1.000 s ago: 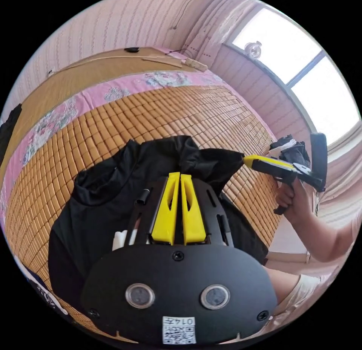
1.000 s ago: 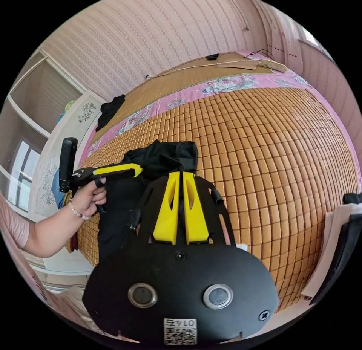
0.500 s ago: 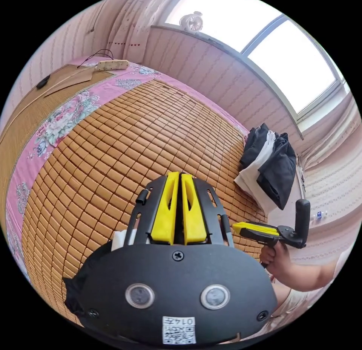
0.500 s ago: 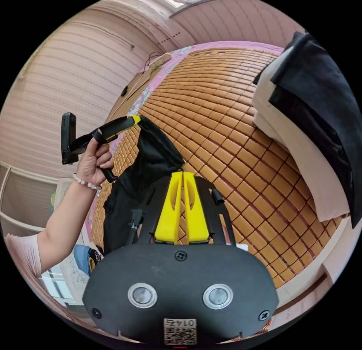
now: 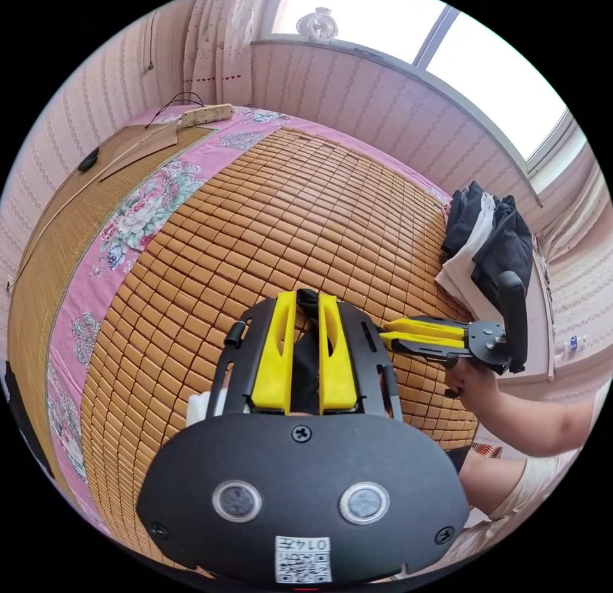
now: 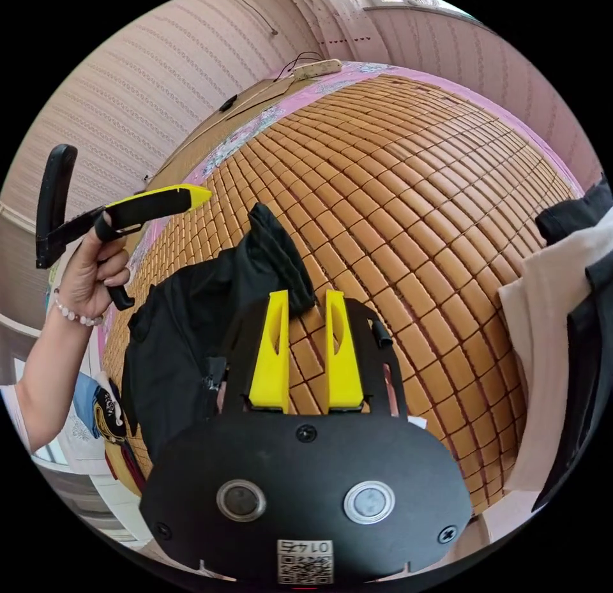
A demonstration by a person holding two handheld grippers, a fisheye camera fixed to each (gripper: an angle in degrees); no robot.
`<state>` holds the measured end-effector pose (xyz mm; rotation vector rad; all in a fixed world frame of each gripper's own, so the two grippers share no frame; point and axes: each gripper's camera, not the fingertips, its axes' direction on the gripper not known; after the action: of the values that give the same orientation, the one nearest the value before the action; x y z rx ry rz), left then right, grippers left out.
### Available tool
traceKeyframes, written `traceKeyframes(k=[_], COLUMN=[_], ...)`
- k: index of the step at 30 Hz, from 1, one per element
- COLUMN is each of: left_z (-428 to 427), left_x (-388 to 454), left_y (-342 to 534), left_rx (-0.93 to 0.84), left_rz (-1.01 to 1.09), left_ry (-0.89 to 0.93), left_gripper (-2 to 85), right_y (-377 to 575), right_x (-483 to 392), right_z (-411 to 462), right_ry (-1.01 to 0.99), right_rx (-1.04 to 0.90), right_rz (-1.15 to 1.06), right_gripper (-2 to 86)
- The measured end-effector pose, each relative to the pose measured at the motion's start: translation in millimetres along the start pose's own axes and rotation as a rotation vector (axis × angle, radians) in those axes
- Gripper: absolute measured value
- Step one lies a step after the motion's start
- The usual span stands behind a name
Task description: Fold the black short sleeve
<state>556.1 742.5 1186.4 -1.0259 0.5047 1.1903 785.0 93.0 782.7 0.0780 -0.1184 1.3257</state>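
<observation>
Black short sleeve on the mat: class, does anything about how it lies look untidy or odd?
Yes. The black short sleeve lies bunched near the edge of the bamboo mat, not flat, with one corner standing up in a peak. Both the right gripper and the left gripper are open beside it.

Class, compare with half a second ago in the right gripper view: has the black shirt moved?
Yes. The black shirt hung from the left gripper; now it has dropped onto the bamboo mat, apart from that gripper.
</observation>
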Motion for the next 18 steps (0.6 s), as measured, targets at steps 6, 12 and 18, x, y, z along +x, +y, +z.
traceKeyframes(k=[6,12,18], left_z=[2,23,41], left_x=[14,33,66], left_y=[9,13,-8], left_rx=[-0.021,-0.098,-0.104], left_rz=[0.037,0.086,0.15], left_ry=[0.03,0.05,0.055], left_gripper=[6.1,6.1,6.7], right_y=[25,61,57], right_x=[5,14,-10], right_z=[-32,-27,-28], right_ry=[-0.049,0.024,-0.004], right_rx=[0.038,-0.005,0.06], right_rz=[0.098,0.234,0.159], right_gripper=[0.3,0.1,2.0])
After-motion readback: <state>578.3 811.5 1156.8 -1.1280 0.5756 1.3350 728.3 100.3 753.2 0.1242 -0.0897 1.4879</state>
